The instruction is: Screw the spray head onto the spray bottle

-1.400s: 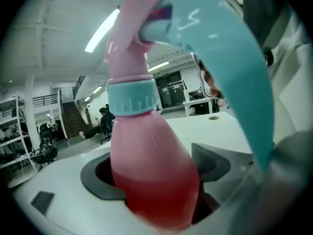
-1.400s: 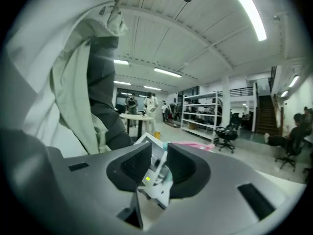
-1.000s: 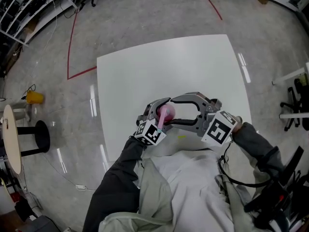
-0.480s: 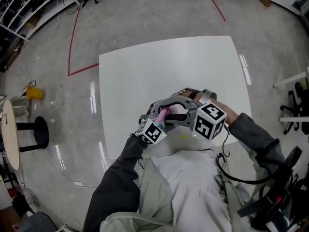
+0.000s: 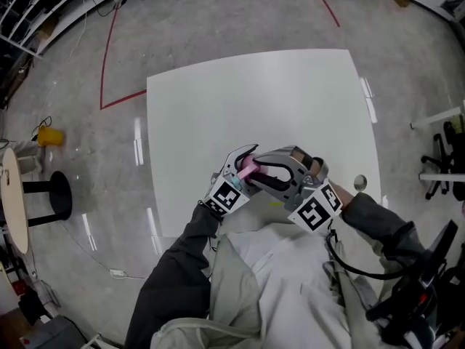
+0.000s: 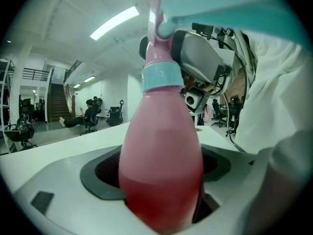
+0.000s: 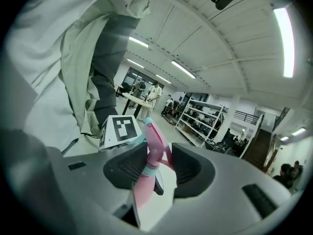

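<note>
Two grippers are meeting over the white square table (image 5: 254, 100), one on a bottle and one on its head.
The left gripper (image 5: 245, 162) is holding its fingers wide apart, clamping the belly of the pink translucent plastic spray bottle (image 6: 161, 165), whose neck is rising past the fingertips. The right gripper (image 5: 256, 174) has just been closing its fingers, which are pressing from both sides on the pink plastic spray head (image 7: 155, 141), sitting on the bottle's neck at a pale-blue collar (image 7: 149, 169).

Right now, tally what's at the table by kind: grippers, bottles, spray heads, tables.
Grippers: 2, left gripper holding the bottle, right gripper with jaws that have just been closing on the spray head
Bottle: 1
Spray head: 1
Table: 1
Total: 5
</note>
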The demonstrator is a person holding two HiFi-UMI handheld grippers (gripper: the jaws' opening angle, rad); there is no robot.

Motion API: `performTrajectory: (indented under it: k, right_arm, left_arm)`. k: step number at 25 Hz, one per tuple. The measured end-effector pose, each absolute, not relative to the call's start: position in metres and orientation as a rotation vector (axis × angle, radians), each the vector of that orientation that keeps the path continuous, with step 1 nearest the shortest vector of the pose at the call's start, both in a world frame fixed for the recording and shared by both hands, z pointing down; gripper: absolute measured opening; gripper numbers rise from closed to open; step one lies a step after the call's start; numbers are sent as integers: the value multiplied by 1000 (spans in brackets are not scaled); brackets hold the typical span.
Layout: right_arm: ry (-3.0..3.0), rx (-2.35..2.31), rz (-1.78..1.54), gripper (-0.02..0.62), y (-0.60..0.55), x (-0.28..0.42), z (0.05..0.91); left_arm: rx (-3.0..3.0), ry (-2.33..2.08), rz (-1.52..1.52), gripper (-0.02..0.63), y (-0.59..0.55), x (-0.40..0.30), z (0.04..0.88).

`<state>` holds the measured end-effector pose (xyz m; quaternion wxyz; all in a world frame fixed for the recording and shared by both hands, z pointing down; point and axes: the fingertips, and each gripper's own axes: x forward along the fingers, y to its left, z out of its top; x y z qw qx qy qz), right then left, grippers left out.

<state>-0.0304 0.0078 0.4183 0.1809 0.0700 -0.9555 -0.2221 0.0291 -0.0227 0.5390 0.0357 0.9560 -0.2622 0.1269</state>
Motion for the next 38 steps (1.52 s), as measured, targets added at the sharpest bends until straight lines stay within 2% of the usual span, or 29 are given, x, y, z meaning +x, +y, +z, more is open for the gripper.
performTrajectory:
  k: [7, 10, 21, 27, 31, 37, 38]
  right_arm:
    - [-2724, -10, -513, 121, 12, -30, 416]
    - [-2726, 42, -467, 117, 6, -31, 415]
    - [-2545, 730, -267, 117, -21, -23, 417]
    - [-2637, 330, -572, 142, 10, -26, 407]
    - [-2680, 60, -490, 164, 10, -17, 403]
    - [-2454, -134, -736, 168, -19, -13, 405]
    - [-2439, -161, -763, 189, -19, -14, 407]
  left_arm:
    - [2863, -919, 350, 434, -11, 9, 542]
    - [2825, -1013, 465, 434, -7, -2, 553]
    - [2648, -1167, 467, 433, -51, 16, 561]
    - [2682, -1073, 461, 433, -49, 17, 567]
    - [2734, -961, 476, 433, -41, 22, 567]
    - [2855, -682, 511, 433, -28, 30, 562]
    - [2862, -660, 510, 433, -26, 33, 561]
